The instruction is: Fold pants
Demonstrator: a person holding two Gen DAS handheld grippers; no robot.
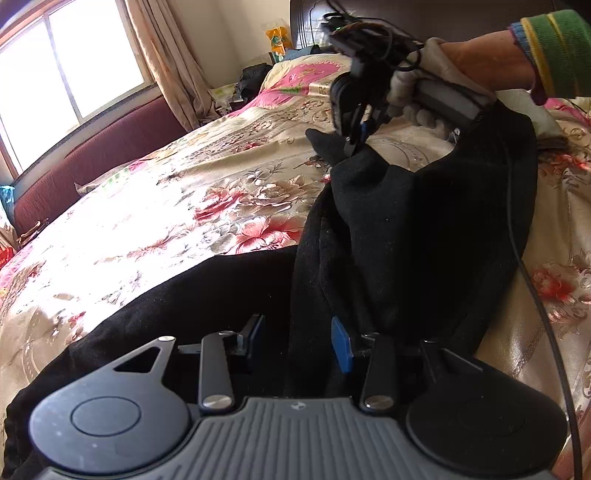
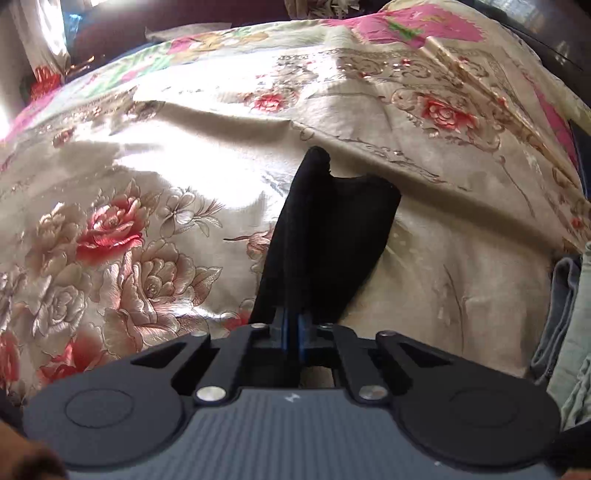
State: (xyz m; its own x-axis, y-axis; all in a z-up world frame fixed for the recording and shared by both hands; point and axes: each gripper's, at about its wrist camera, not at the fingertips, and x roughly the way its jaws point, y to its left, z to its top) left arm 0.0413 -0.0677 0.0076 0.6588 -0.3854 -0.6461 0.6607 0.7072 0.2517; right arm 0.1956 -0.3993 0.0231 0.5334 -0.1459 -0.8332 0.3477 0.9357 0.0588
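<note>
Black pants (image 1: 388, 236) lie on a floral bedspread (image 1: 166, 206). My right gripper (image 1: 352, 142) is shut on one end of the pants and holds it lifted above the bed, so the cloth hangs down toward my left gripper. In the right wrist view the right gripper (image 2: 293, 325) pinches a flap of the black pants (image 2: 328, 236) between its blue pads. My left gripper (image 1: 299, 339) is open just above the pants, with black cloth between and around its blue fingers (image 1: 341, 345).
The floral bedspread (image 2: 147, 166) covers the whole bed. A dark red padded bench (image 1: 103, 155) and a window (image 1: 74, 62) are at the left. A dark headboard (image 1: 424, 14) and a heap of things (image 1: 255, 79) are at the far end. Folded grey cloth (image 2: 561, 314) lies at the right.
</note>
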